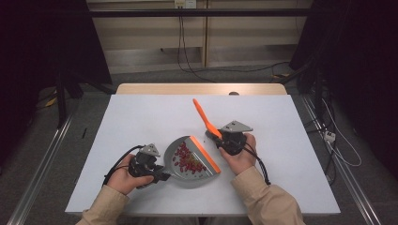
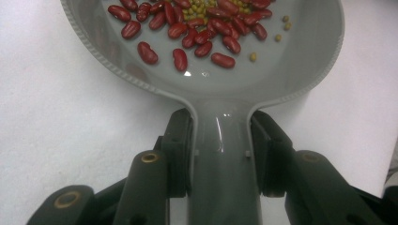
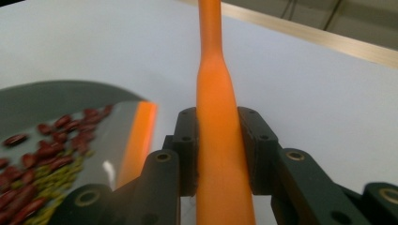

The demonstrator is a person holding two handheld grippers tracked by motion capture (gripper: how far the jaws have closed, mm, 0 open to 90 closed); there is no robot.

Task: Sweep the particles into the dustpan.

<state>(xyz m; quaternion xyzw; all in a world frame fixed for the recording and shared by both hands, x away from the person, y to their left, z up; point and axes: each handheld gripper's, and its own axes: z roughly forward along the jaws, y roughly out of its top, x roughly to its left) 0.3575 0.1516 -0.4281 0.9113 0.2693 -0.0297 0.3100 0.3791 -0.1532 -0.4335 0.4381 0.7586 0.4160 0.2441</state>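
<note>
High view: person at the white table [image 1: 141, 112], a gripper in each hand. Left gripper [image 1: 162, 175] is clamped on the handle of the grey dustpan [image 1: 185, 176], which sits near the table's front edge, centre. Right gripper [image 1: 220, 139] pinches the orange brush handle [image 1: 203, 115] just past the pan's orange lip [image 1: 205, 153], handle angled up and away.

Left gripper view: both pads square on the pan handle [image 2: 224, 154], right behind the bowl. Red beans [image 2: 197, 28] and small green ones are piled toward the lip end.

Handling, my read: pan is stiff, light plastic, glossy, so it may slip or twist in the pads. Load is loose and will roll; keep the pan level, or tipped back. Grip close to the bowl looks right, less leverage.

Brush handle is smooth and flattens where it widens; the jaws sit there, which should stop it rolling.
</note>
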